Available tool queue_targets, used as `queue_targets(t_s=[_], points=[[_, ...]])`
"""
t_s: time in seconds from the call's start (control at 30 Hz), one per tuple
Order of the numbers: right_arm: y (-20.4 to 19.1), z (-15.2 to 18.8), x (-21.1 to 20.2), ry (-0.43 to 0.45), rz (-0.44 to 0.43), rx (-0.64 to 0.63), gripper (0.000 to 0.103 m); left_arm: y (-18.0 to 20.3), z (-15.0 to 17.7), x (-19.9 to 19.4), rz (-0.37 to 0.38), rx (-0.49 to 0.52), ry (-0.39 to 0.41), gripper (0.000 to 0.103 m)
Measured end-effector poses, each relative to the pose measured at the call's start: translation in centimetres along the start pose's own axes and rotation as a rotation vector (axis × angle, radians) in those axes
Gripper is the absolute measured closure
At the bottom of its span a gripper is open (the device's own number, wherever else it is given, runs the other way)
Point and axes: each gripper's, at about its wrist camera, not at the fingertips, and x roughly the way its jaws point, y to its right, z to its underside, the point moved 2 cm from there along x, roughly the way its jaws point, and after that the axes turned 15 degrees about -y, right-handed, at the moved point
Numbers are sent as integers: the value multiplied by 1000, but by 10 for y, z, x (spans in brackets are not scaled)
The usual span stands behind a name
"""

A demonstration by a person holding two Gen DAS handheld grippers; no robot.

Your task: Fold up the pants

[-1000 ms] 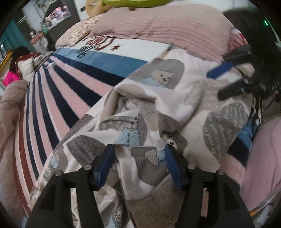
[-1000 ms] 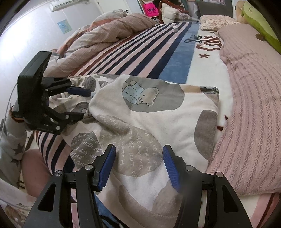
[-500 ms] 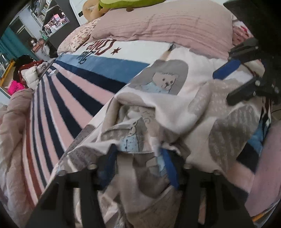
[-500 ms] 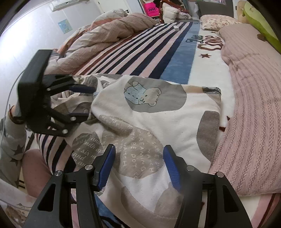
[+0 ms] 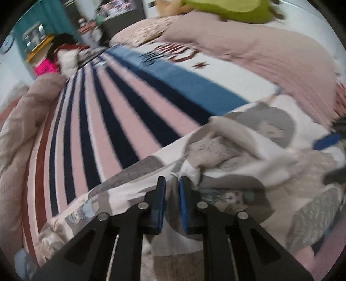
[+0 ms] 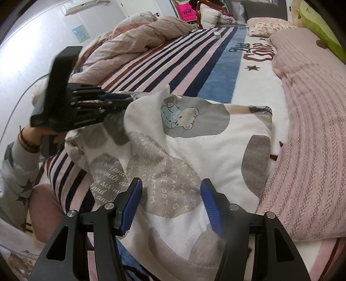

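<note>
The pants (image 6: 194, 140) are fleecy white with grey patches and bear prints. They lie crumpled on the striped bed blanket (image 6: 173, 60). My left gripper (image 5: 172, 183) has its jaws closing, narrow, on a fold at the pants' (image 5: 270, 155) left edge. In the right wrist view the left gripper (image 6: 127, 99) holds that edge slightly raised. My right gripper (image 6: 172, 188) stands open over the near part of the pants, pressing on nothing. One blue finger of the right gripper (image 5: 326, 138) shows at the right of the left wrist view.
A pink ribbed quilt (image 6: 313, 129) borders the pants on the right. A bunched duvet (image 6: 134, 39) lies at the far left of the bed. A green plush (image 5: 227, 8) rests by the headboard. A hand and starred sleeve (image 6: 19, 155) hold the left gripper.
The left gripper's jaws have narrowed from wide apart to pinch a fold of the pants, and it has shifted left and rolled. The right gripper has stayed where it was.
</note>
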Motion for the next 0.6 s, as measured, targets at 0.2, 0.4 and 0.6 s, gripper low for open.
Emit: queue_targets(t_s=[0.2,0.4,0.6], points=[[5,4,-8,20,0,21,51,-35,14,8,-102,-157,-58,91],[21,15,-33,84,39,84,49,-53,56,-14,149,-235,-55,63],[35,30,-23,54,71,149,38,-79,120,-35,151,-397,-35,46]])
